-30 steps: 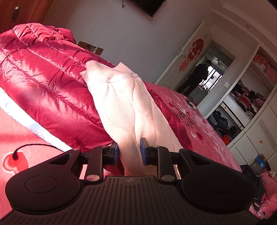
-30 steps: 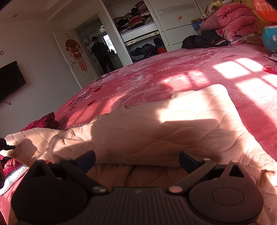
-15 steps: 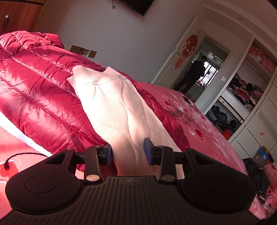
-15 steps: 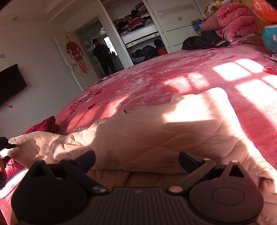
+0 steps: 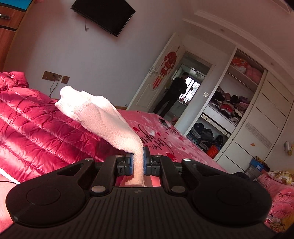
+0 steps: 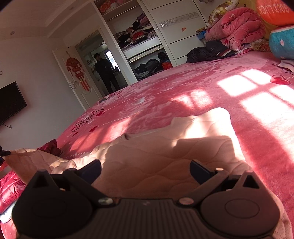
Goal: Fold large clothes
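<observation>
Cream quilted fleece, a large garment (image 5: 102, 117), is pinched between the closed jaws of the left gripper (image 5: 137, 162) that we hold above the bed (image 5: 165, 139); its jaws have just been closing, and the cloth sits squeezed between the blue pads (image 5: 130, 163). From the grip, the garment's raised end runs away from us over a glossy red down quilt (image 5: 36, 126).

In the right wrist view, we see the garment's main body (image 6: 156, 158) spread flat on the pink bedspread (image 6: 183, 92), partly in window light. Our right gripper (image 6: 145, 170) hovers low over it with its jaws spread wide; whether the tips touch the cloth we cannot quite tell from this angle.

Beyond the bed, a person in dark clothes (image 5: 174, 93) stands in the doorway beside an open wardrobe (image 5: 229, 110) stacked with clothing. A black television (image 5: 104, 14) hangs on the wall.
</observation>
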The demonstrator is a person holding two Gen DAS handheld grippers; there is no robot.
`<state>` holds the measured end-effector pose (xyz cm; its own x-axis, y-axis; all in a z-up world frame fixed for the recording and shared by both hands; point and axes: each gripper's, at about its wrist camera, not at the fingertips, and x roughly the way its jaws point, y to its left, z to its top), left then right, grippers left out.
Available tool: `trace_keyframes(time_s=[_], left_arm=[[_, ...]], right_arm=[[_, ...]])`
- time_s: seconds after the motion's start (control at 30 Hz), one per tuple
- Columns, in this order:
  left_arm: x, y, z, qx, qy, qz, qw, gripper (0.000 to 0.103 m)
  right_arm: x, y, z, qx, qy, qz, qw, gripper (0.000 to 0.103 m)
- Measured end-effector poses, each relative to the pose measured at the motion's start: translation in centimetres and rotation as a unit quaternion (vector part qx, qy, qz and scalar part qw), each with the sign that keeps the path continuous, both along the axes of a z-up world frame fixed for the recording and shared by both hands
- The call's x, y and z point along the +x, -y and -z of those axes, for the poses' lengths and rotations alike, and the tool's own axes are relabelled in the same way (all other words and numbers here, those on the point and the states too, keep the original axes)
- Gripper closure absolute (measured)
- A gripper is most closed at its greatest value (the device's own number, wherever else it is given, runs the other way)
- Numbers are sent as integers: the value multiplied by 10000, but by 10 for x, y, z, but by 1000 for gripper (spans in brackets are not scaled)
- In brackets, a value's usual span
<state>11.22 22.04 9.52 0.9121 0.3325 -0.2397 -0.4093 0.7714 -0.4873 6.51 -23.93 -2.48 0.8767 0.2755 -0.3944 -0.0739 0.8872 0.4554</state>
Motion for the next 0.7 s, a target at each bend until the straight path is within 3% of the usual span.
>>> trace_keyframes(time_s=[0.17, 0.33, 0.53, 0.63, 0.7], left_arm=[[11, 55, -37, 404, 374, 852, 9948, 96], [16, 132, -42, 893, 405, 1832, 9782, 96], [16, 221, -2, 1415, -28, 2958, 9447, 96], [20, 256, 31, 1636, -412, 3401, 9251, 95], [23, 274, 57, 1664, -695, 3573, 9164, 95]], right_arm=[[-3, 28, -5, 298, 83, 391, 9988, 1], [-9, 63, -9, 689, 180, 899, 9934, 1], [-15, 102, -9, 1128, 233, 1414, 9832, 1], [-18, 116, -8, 1254, 235, 1563, 9794, 1], [-19, 124, -7, 1325, 228, 1620, 9776, 1]])
